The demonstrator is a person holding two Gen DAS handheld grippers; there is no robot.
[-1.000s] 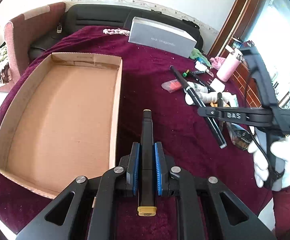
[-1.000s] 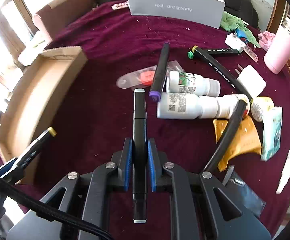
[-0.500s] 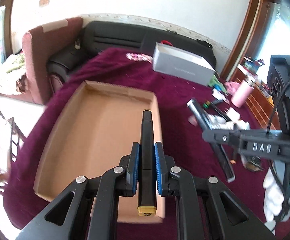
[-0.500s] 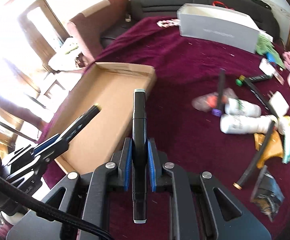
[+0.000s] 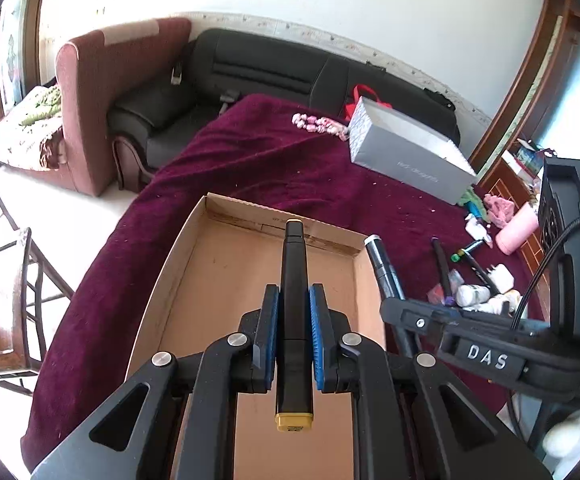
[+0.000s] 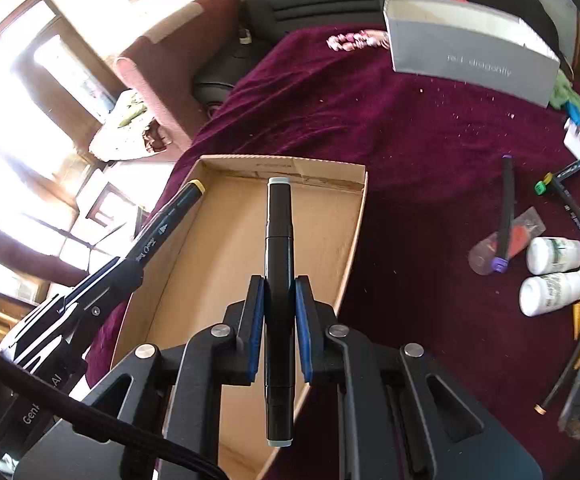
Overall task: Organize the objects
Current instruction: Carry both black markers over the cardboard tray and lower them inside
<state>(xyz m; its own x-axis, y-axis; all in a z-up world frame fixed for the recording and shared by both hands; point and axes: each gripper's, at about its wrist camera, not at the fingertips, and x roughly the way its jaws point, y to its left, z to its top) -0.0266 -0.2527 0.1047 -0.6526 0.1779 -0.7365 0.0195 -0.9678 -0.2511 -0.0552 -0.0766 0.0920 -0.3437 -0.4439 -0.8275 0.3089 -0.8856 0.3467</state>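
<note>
My left gripper [image 5: 294, 300] is shut on a black marker with yellow caps [image 5: 294, 272], held lengthwise above the open cardboard box [image 5: 225, 280]. My right gripper [image 6: 277, 292] is shut on a black marker with pale grey caps [image 6: 277, 224], also over the cardboard box [image 6: 225, 240], near its right wall. In the right wrist view the left gripper's yellow-capped marker [image 6: 169, 220] pokes in over the box's left wall. In the left wrist view the right gripper's marker [image 5: 384, 264] shows beside the box's right wall. The box floor is bare.
The box lies on a maroon cloth [image 5: 281, 168] over the table. A grey shoebox [image 6: 470, 48] stands at the back. Right of the box lie markers [image 6: 506, 208], white bottles [image 6: 554, 280], a pink cup [image 5: 516, 228] and other clutter. A sofa [image 5: 257, 72] and armchair stand behind.
Both grippers have swung left from the clutter side, each still holding its marker. They now hang over the cardboard box, which fills the middle of both views.
</note>
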